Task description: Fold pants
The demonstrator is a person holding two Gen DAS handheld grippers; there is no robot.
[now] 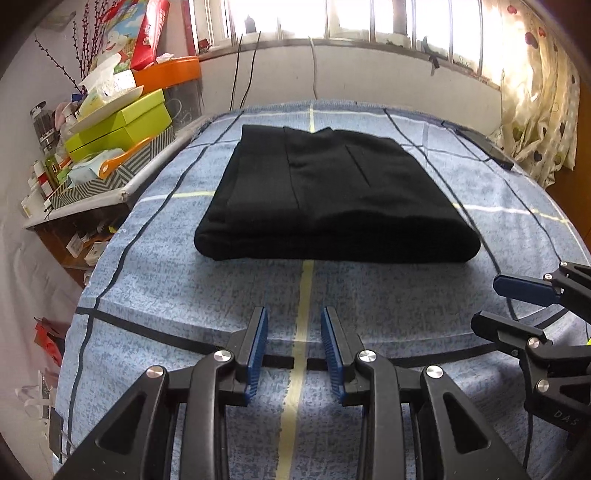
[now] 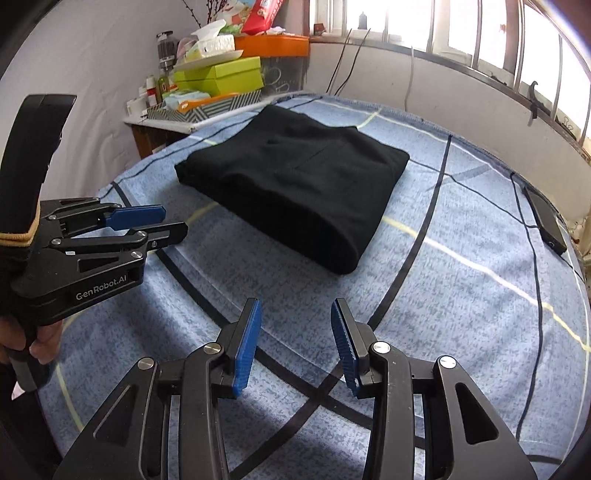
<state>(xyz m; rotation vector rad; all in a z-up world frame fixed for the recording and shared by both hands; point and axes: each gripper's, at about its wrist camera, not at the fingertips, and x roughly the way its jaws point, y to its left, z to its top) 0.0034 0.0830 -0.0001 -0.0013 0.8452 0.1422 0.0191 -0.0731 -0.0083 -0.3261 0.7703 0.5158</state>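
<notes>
Daylight floods through the window [image 1: 369, 22], blown out to white glare there; the bedspread [image 1: 166, 295] below is evenly lit, with soft shadows toward the camera. Both views are sharp centrally, with fisheye bending and dark corners

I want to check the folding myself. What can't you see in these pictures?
- Underside and inner layers of the black pants: hidden in both views by the top layer.
- Floor beside the bed: cut off by the bed's edge, both views.
- Labels on bottles on the side table: too small, both views.
- Outside the window: washed out by glare.
- Dark flat thing at the bed's edge: too dark to identify.
</notes>
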